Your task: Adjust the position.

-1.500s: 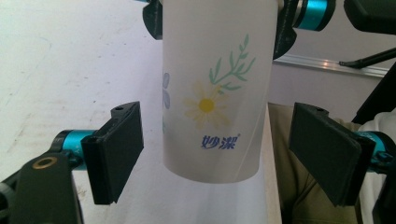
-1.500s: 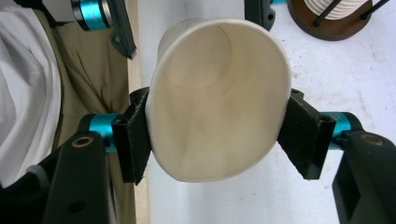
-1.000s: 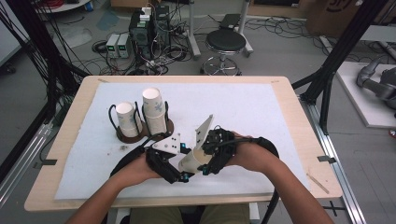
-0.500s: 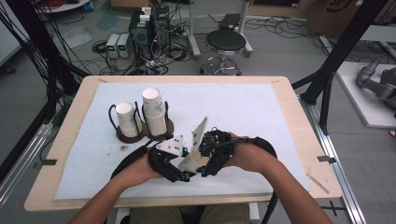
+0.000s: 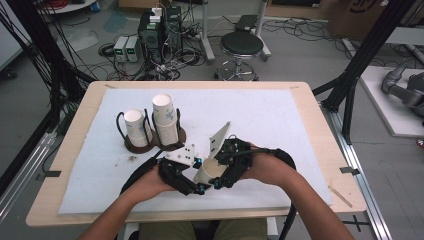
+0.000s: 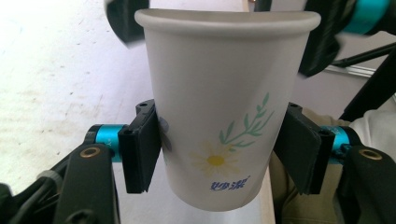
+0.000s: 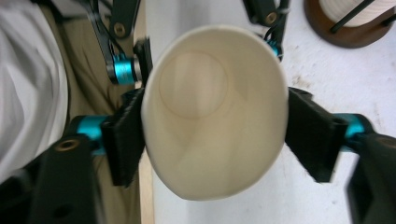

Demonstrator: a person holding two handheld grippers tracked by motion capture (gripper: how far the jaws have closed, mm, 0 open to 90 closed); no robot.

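White daisy-printed paper cup (image 6: 219, 116) sits clenched in my left gripper (image 6: 224, 149); my right gripper (image 7: 210, 135) has just been opening around its rim.

Both forearms come in from the bottom, hands almost meeting low over the near edge of the surface. The left hand-held gripper (image 5: 200, 176) has its black jaws clamped tight. The right hand-held gripper (image 5: 220, 170) has just been opening, its pads looking barely in contact.
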